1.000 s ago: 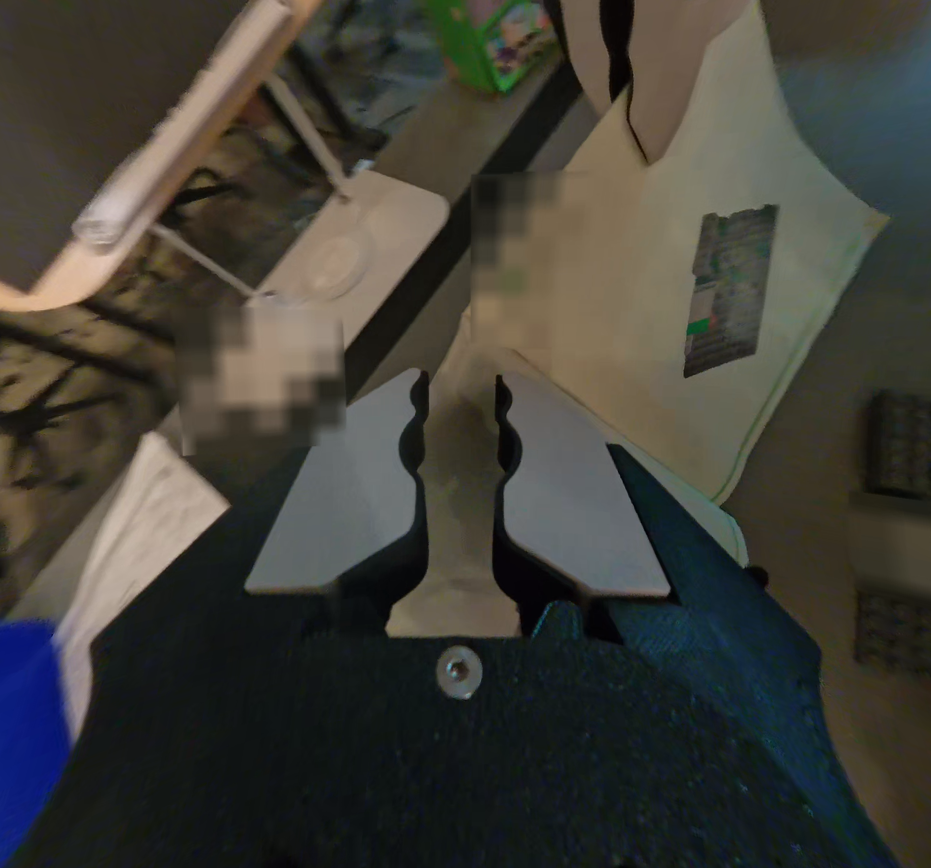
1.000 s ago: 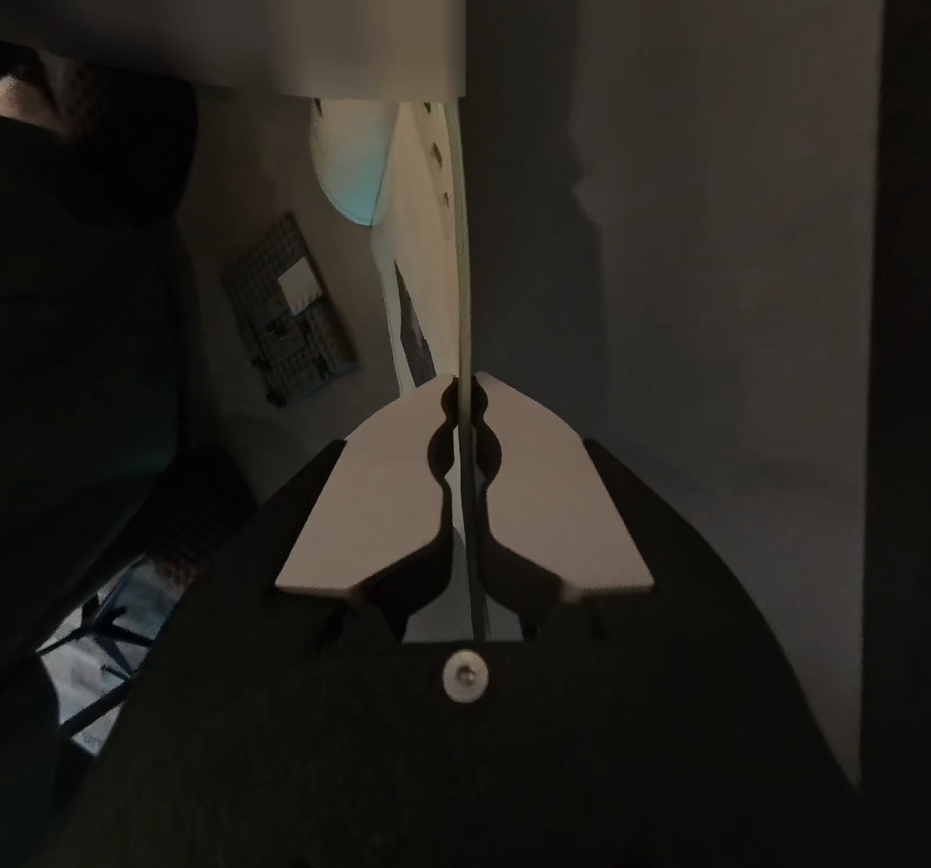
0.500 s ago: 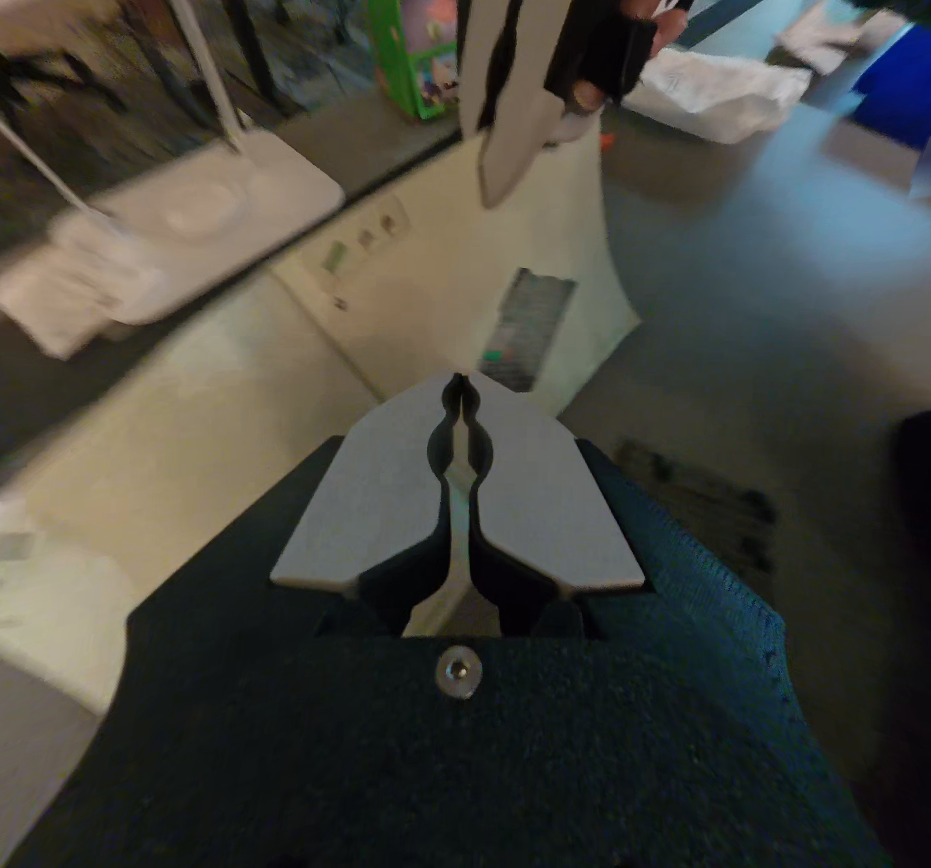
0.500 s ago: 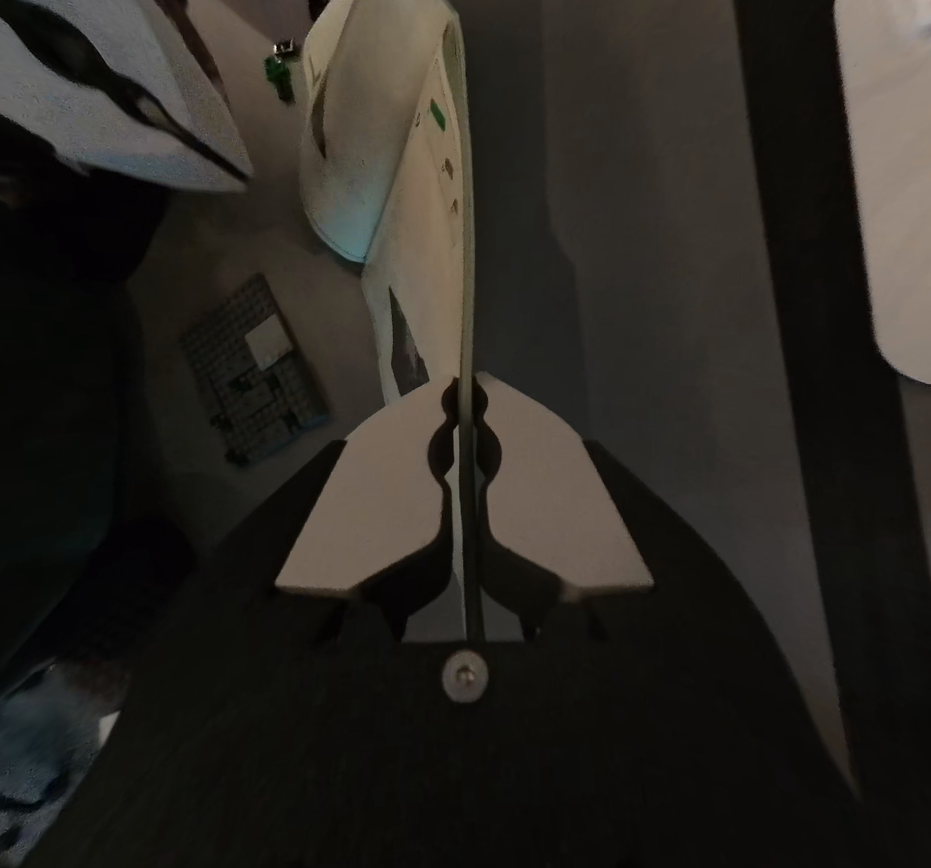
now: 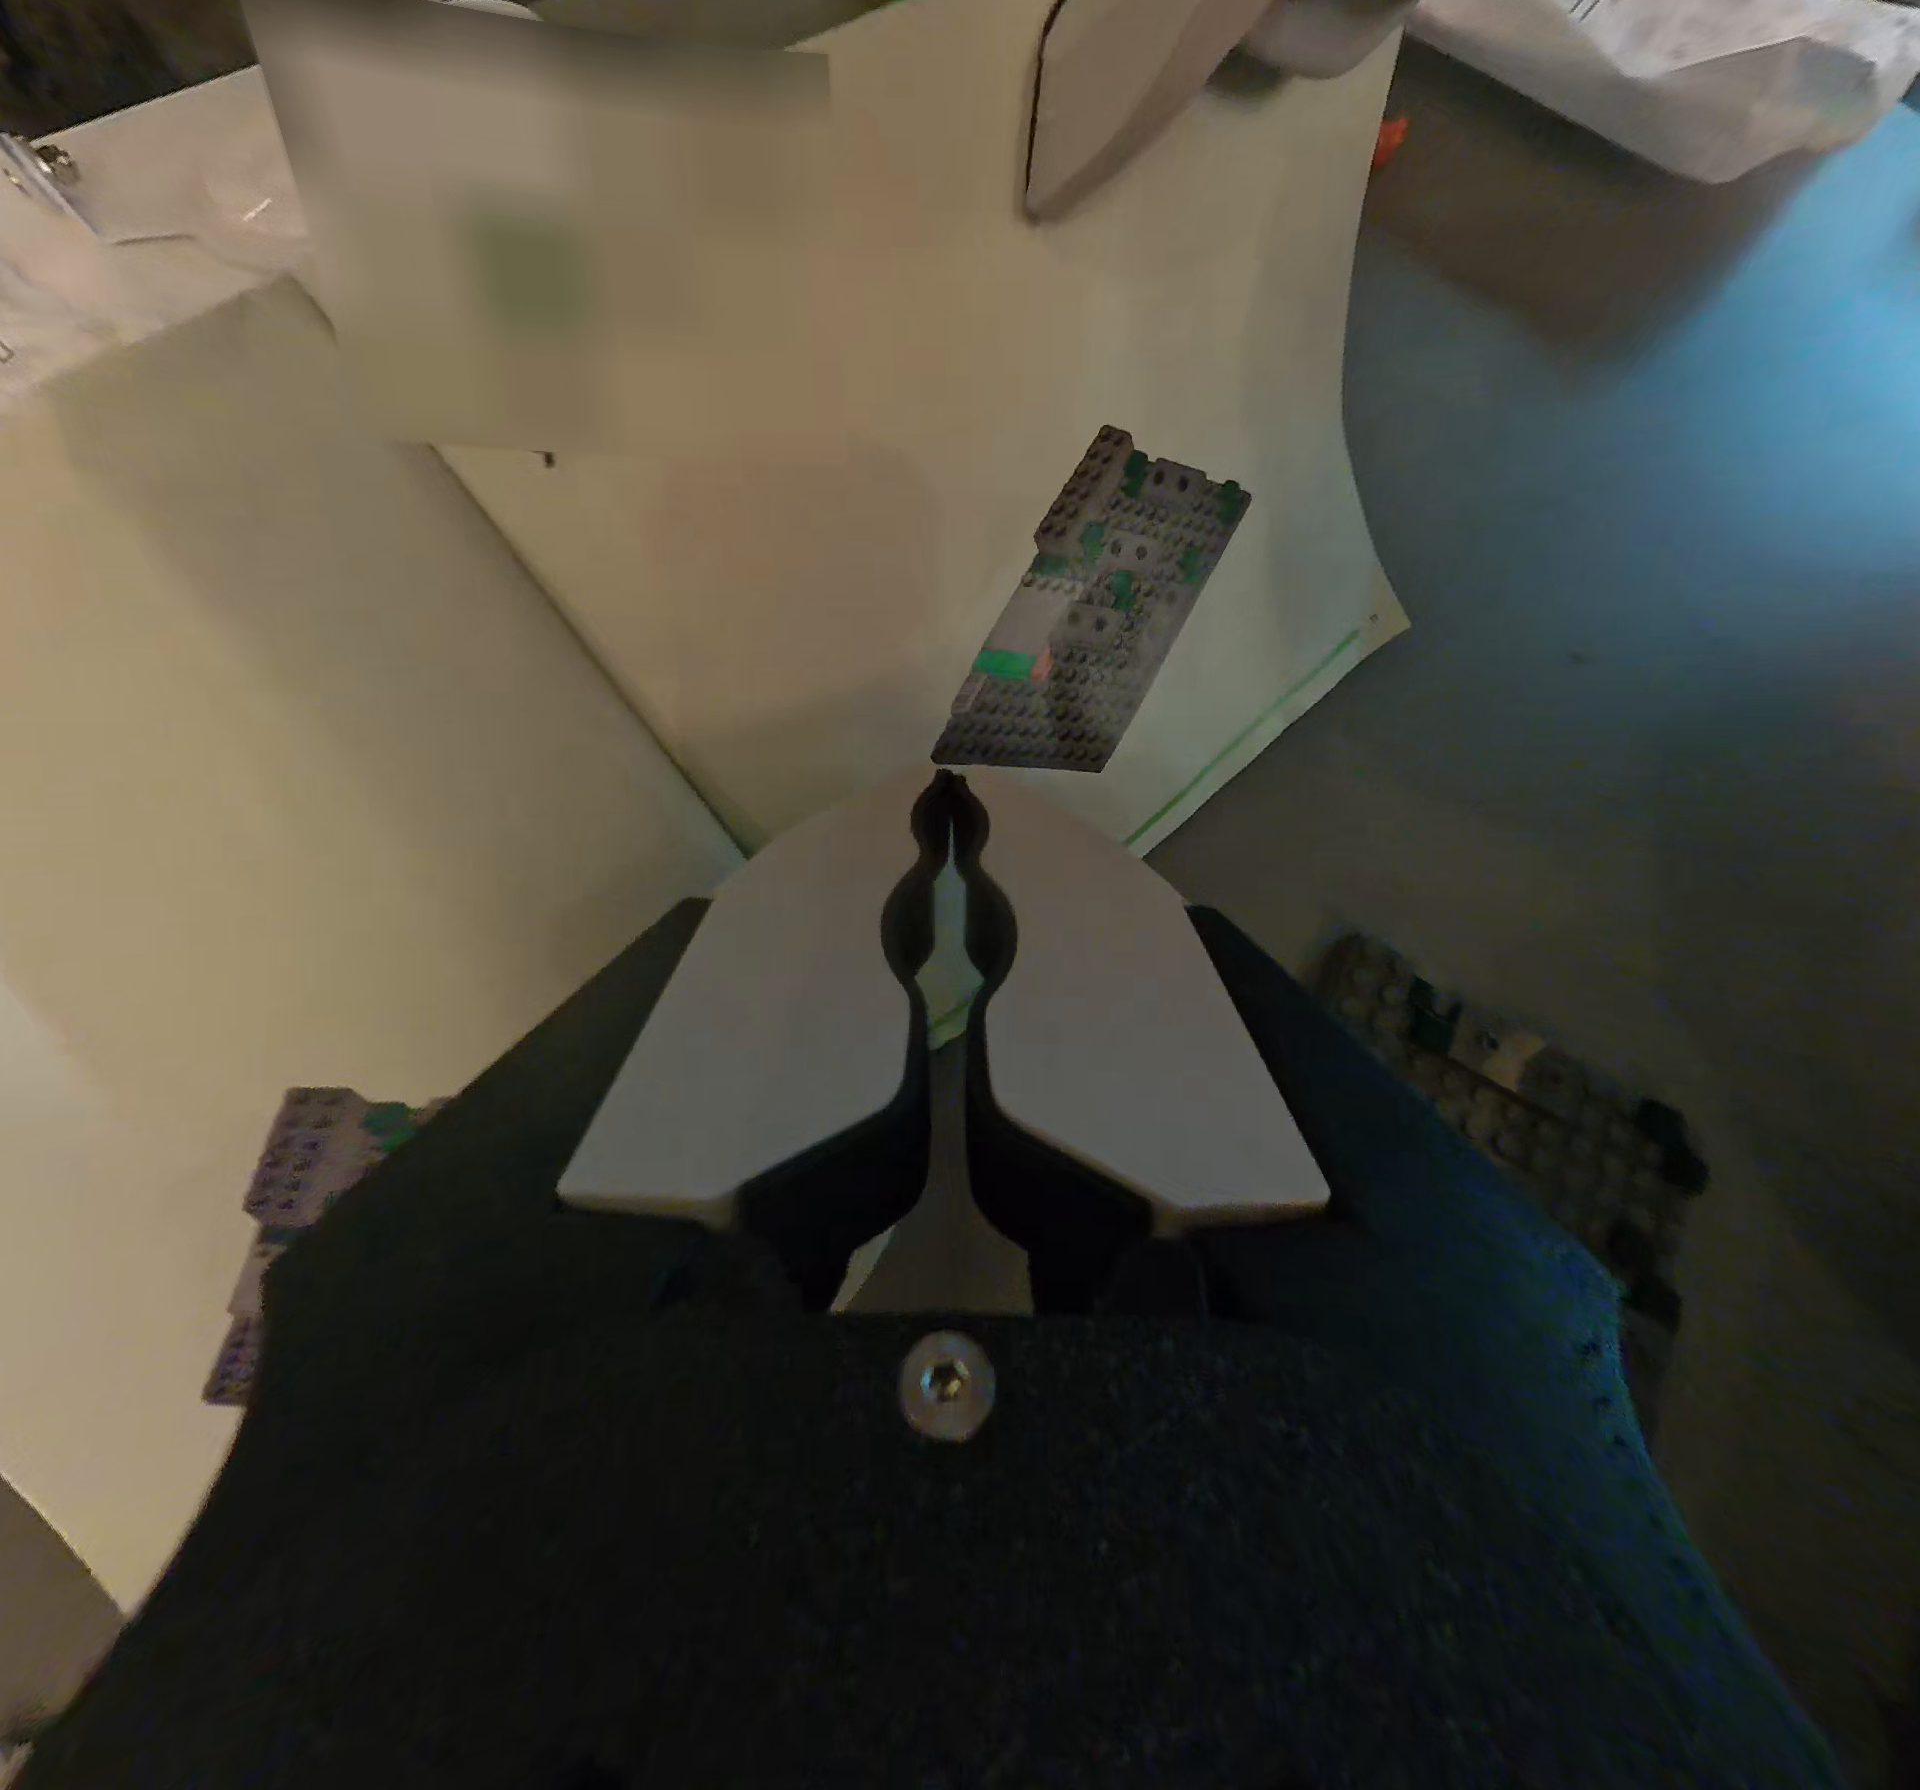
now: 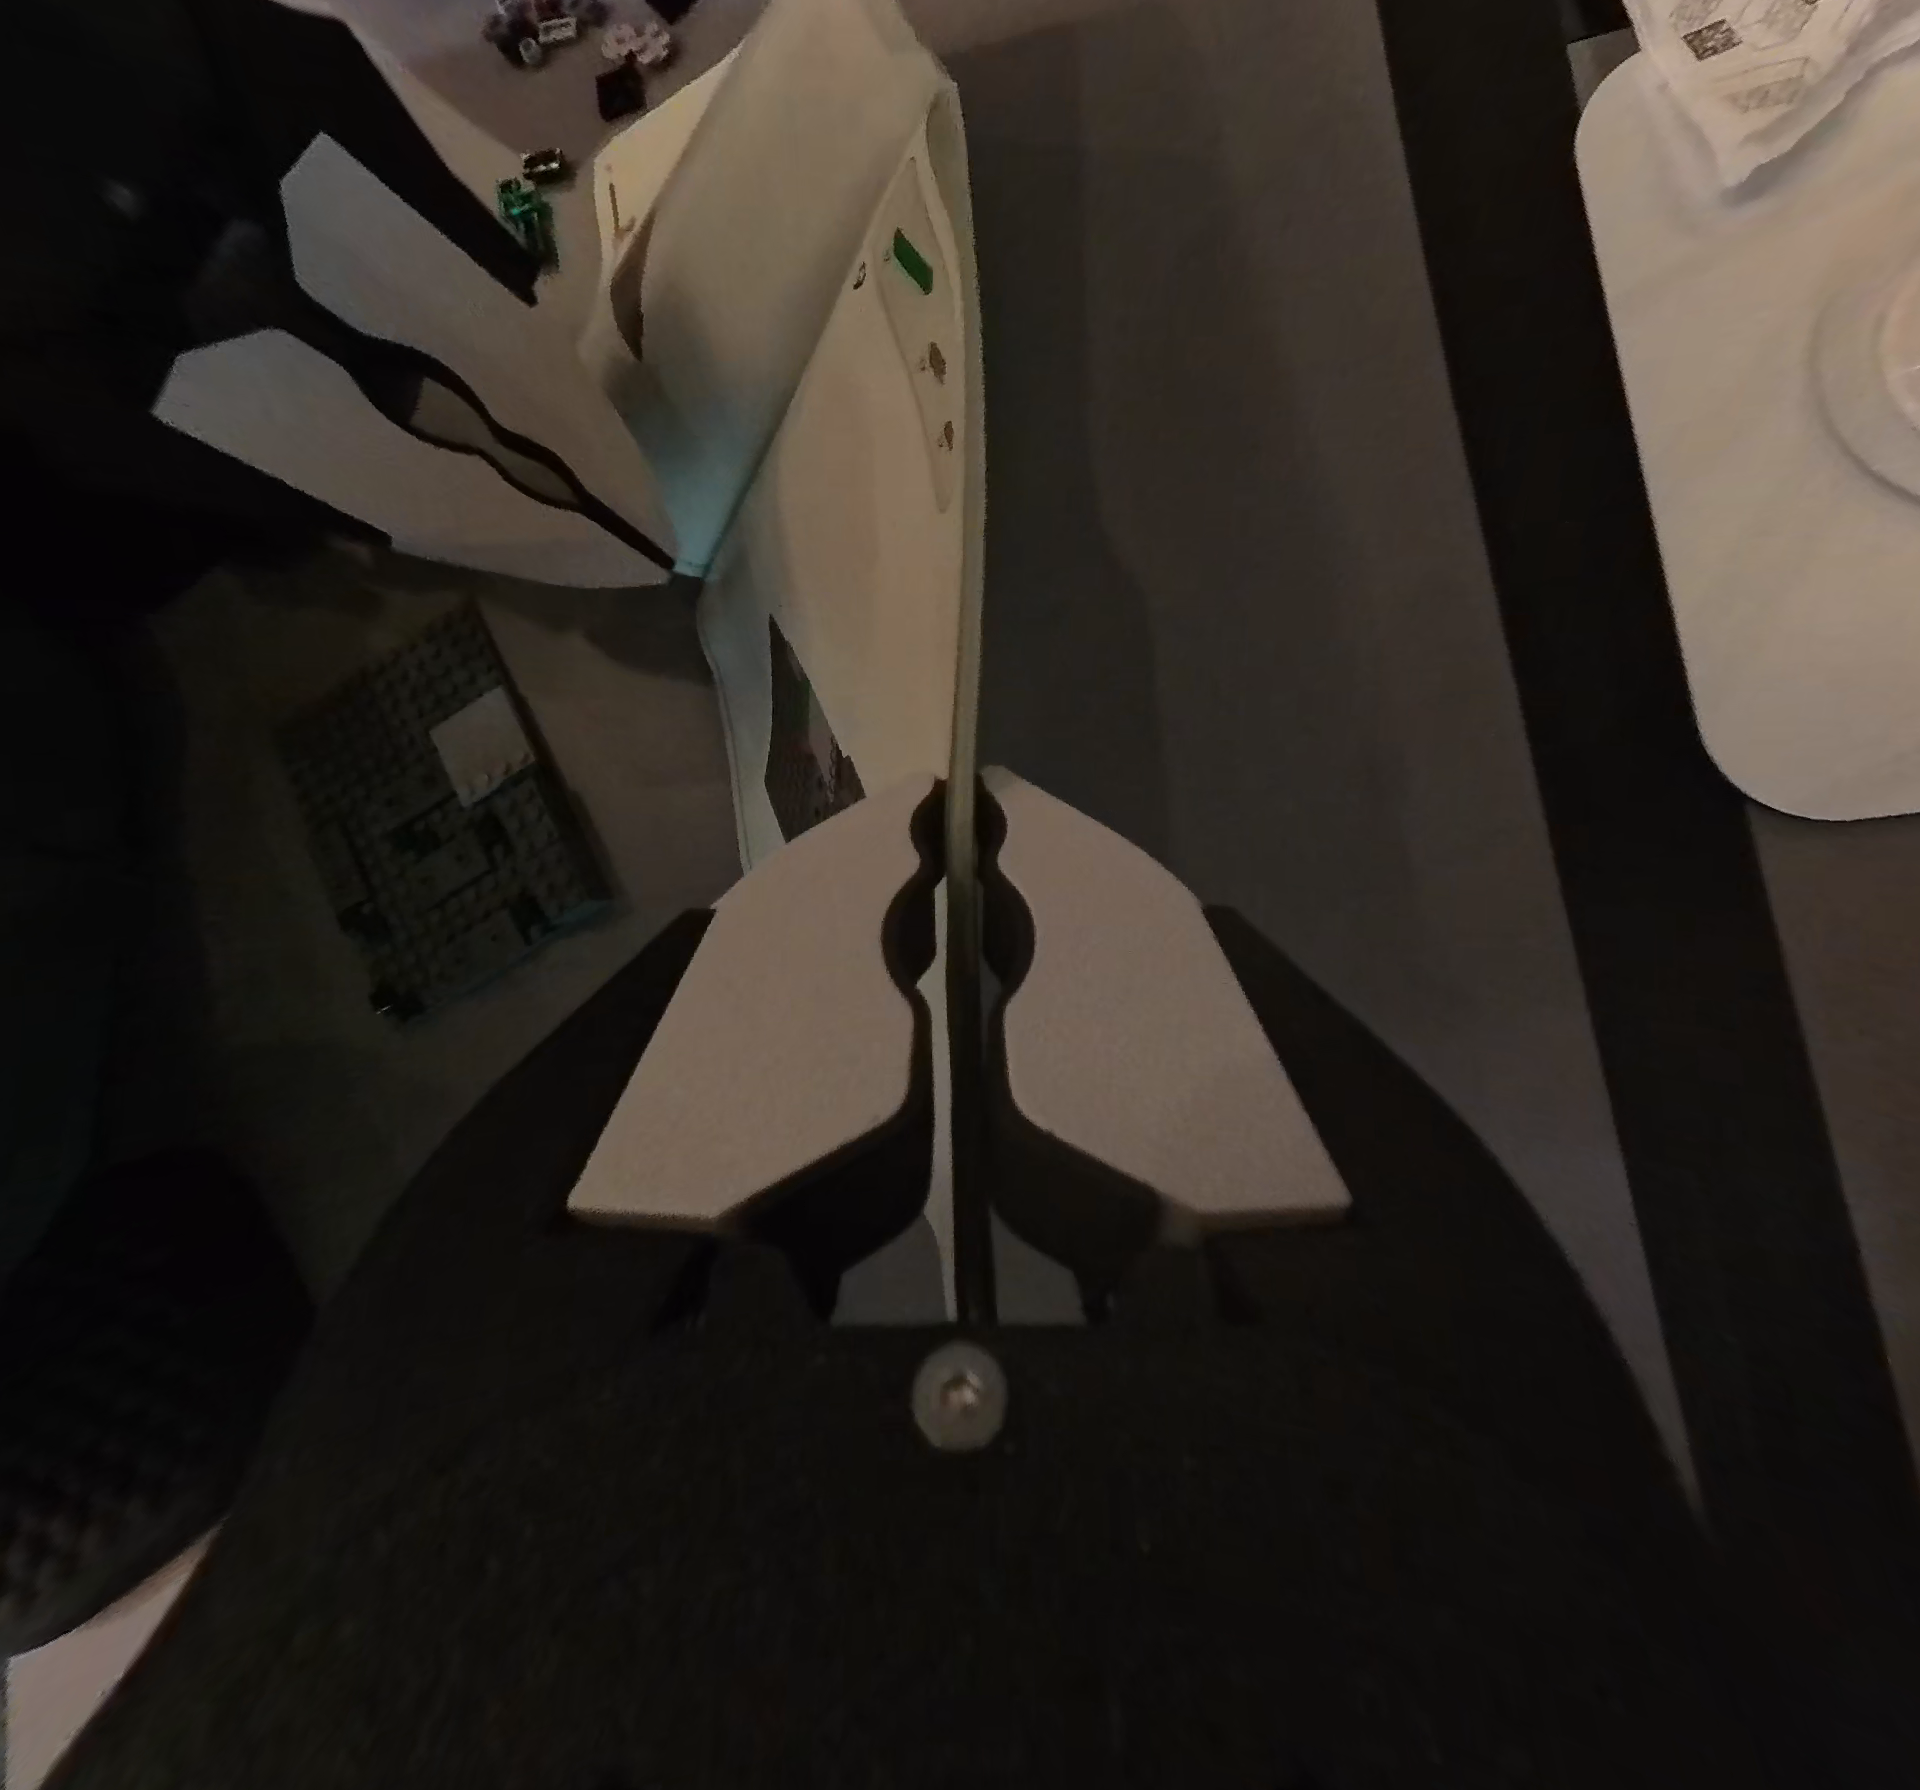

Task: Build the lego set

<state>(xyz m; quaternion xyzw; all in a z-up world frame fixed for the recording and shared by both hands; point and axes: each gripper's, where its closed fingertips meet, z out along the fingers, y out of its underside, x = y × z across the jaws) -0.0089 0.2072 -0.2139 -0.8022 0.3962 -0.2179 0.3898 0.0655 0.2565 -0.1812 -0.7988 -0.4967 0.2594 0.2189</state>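
Fingers of right gripper (image 6: 958, 790) pinch page edge of instruction booklet (image 5: 790, 545); left gripper (image 5: 951, 784) fingers pressed together on lower page corner. Grey lego baseplate (image 6: 442, 821) lies on table (image 6: 1195, 493), left of right fingers.

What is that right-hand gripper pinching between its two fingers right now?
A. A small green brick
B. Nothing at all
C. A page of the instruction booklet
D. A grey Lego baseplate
C: the right gripper is closed on the thin edge of a page of the instruction booklet, while the grey Lego baseplate lies untouched on the table.
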